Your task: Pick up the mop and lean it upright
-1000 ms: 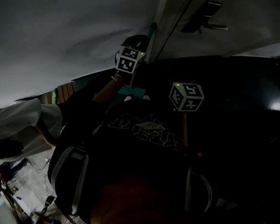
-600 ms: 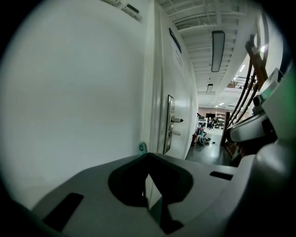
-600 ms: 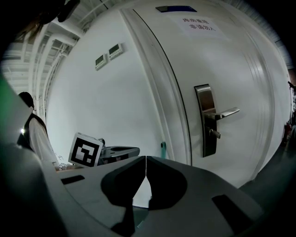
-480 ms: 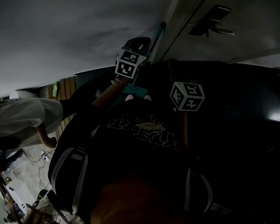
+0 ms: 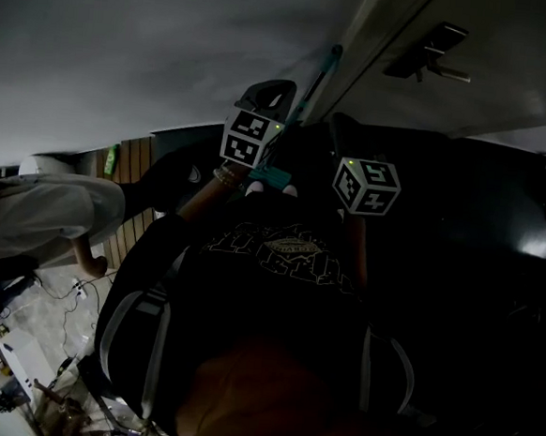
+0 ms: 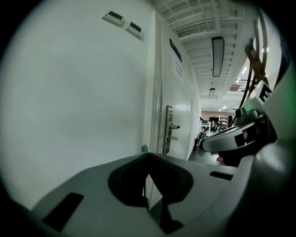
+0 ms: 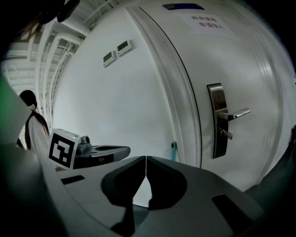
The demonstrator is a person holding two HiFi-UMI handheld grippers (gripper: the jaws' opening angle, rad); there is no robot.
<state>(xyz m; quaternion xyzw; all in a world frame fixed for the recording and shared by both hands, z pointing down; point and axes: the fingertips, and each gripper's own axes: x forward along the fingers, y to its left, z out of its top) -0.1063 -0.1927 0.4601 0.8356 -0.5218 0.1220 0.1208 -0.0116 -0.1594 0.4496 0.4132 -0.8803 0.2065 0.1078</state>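
Head view, dim: the mop leaned upright where wall met door, seemingly so the frame propped it. Left gripper view: the left gripper was shut, empty, just short of the mop's teal tip. Right gripper view: the right gripper was shut, empty, facing the mop.

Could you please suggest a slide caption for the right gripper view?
Shut, empty right gripper faces a white door; a teal mop handle shows left of it.

Pale floor with loose cables and clutter at lower left
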